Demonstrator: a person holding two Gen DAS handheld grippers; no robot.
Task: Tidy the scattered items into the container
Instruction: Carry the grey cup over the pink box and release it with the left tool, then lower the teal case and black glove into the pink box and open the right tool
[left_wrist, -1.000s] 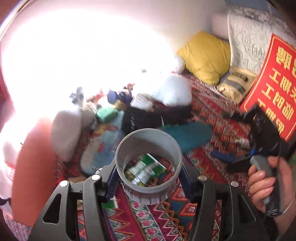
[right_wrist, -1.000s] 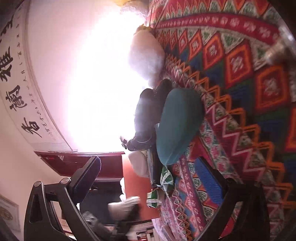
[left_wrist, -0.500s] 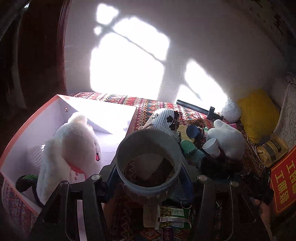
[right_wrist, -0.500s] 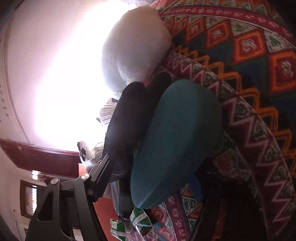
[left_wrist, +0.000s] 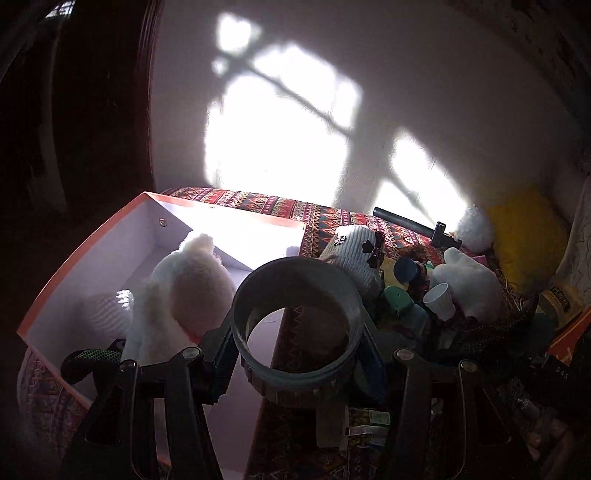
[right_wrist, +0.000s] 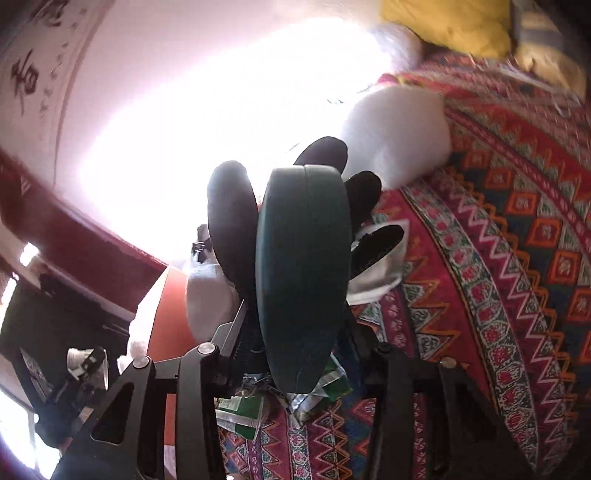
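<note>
The left tongs (left_wrist: 297, 354) grip the grey ring (left_wrist: 297, 325), now moved over the box (left_wrist: 92, 266); the right tongs (right_wrist: 301, 332) now clamp the green case (right_wrist: 303, 280), so both can go in.

White wall (left_wrist: 424, 85) with sunlit window-pane patches, dark wooden doorframe (left_wrist: 147, 110), patterned red rug (right_wrist: 498, 258)

A grey open-ended ring (left_wrist: 297, 328), ribbed along its lower rim, sits clamped between the fingers of the left tool (left_wrist: 299, 360), its opening facing the camera. Just left of that tool stands the orange-edged box (left_wrist: 92, 254) with white inner walls, holding a white plush toy (left_wrist: 184, 288). The right tool (right_wrist: 299, 343) grips a dark teal oval case (right_wrist: 303, 266) edge-on, seam upward, with black pieces just behind it.
</note>
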